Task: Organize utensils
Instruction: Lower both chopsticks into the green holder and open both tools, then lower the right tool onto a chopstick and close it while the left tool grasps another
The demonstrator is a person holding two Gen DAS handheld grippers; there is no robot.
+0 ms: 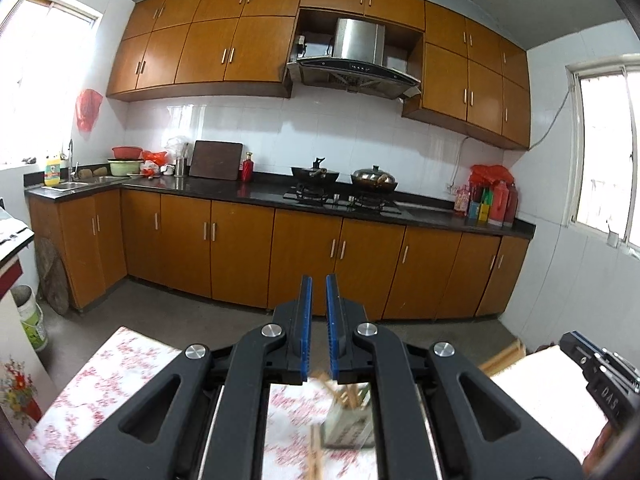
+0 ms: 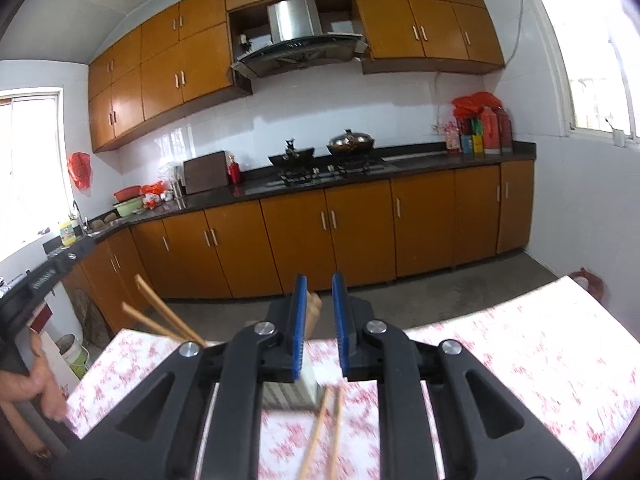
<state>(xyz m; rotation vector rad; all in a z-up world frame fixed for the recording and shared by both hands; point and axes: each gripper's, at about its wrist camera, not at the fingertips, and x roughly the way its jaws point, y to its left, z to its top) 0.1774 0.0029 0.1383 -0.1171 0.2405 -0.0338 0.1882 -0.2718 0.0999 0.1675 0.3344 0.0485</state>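
A pale utensil holder (image 1: pixel 347 424) with wooden chopsticks in it stands on the floral tablecloth (image 1: pixel 120 376), seen under my left gripper (image 1: pixel 319 284). Loose wooden chopsticks (image 1: pixel 314 456) lie in front of it. My left gripper is raised above the table, its blue pads a narrow gap apart and empty. In the right wrist view the holder (image 2: pixel 308 380) sits below my right gripper (image 2: pixel 320 284), whose jaws are slightly apart and empty. Two loose chopsticks (image 2: pixel 326 432) lie on the cloth, and other chopsticks (image 2: pixel 160 316) stick up at the left.
Kitchen counter (image 1: pixel 260 190) with stove and pans (image 1: pixel 344 178) runs along the far wall above orange cabinets. A bucket (image 1: pixel 30 316) stands on the floor at left. The other gripper (image 1: pixel 600 372) shows at right. A hand (image 2: pixel 36 384) holds the left gripper.
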